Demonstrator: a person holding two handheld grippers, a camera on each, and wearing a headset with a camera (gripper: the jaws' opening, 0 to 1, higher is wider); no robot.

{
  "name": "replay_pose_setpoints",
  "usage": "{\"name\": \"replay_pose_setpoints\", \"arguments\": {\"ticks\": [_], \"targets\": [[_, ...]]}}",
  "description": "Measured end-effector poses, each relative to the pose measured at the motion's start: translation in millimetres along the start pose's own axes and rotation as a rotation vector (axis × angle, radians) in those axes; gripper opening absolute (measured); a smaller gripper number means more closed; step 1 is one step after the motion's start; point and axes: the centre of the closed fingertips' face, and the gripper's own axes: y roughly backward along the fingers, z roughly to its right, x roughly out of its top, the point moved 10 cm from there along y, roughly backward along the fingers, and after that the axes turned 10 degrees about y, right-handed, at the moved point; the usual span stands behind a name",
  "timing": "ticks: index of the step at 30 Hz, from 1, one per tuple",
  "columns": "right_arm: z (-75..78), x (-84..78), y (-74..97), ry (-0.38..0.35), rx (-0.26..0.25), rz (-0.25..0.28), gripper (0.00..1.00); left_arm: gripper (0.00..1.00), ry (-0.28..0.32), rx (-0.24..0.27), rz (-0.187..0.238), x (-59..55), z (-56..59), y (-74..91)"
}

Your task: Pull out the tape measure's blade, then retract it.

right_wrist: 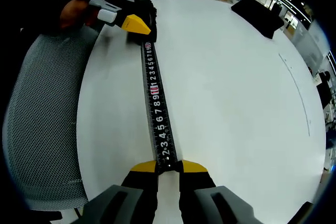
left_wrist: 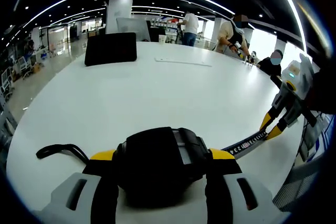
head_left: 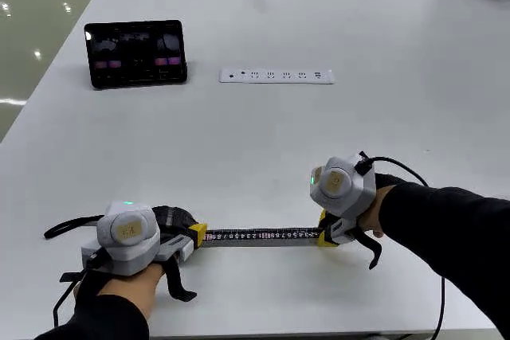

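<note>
- Lower left, our left gripper (head_left: 191, 234) clamps the tape measure case (head_left: 174, 217).
- Our right gripper (right_wrist: 168, 167) pinches the blade (right_wrist: 156, 108); we should pull straight, keeping it flat.

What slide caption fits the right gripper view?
Right gripper pinching the tip of a black numbered tape blade stretched across the white table from the black case held by the left gripper.

Grey shells, yellow tips: left tongs (head_left: 196, 235) at seven o'clock, right tongs (head_left: 325, 238) at four; black cables (head_left: 402, 166), black sleeves (head_left: 446, 220).
</note>
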Motion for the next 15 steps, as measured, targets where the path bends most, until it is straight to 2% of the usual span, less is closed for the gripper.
{"name": "replay_pose_setpoints", "arguments": {"ticks": [15], "targets": [[0.7,3.2,-1.6,0.011,0.003,-0.008,0.12,0.62,0.004,-0.003,-0.011,0.8,-0.4,-1.0]]}}
